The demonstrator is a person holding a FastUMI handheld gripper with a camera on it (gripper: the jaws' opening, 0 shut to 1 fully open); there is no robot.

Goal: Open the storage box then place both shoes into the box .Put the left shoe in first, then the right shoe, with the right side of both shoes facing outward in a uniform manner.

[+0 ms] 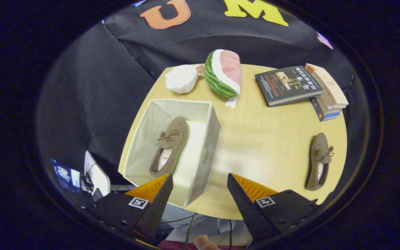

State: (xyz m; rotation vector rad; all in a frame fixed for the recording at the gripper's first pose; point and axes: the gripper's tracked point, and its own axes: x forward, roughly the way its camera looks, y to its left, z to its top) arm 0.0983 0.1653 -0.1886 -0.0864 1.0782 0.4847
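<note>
An open beige storage box [207,114] stands on the left part of the wooden table [262,146], with no lid on it. One brown suede shoe [170,146] lies inside the box, toe away from me, leaning toward the box's left wall. The other brown shoe [319,160] lies on the table far to the right, toe away from me. My gripper [200,180] hovers high above the table's near edge, open, with nothing between its fingers. The box's near right corner sits between the fingertips.
A watermelon-slice plush [223,73] and a white crumpled bundle [181,78] sit beyond the box. A stack of books [300,88] lies at the far right. A white device with cables [96,177] sits off the table's left side. A fingertip [205,242] shows below.
</note>
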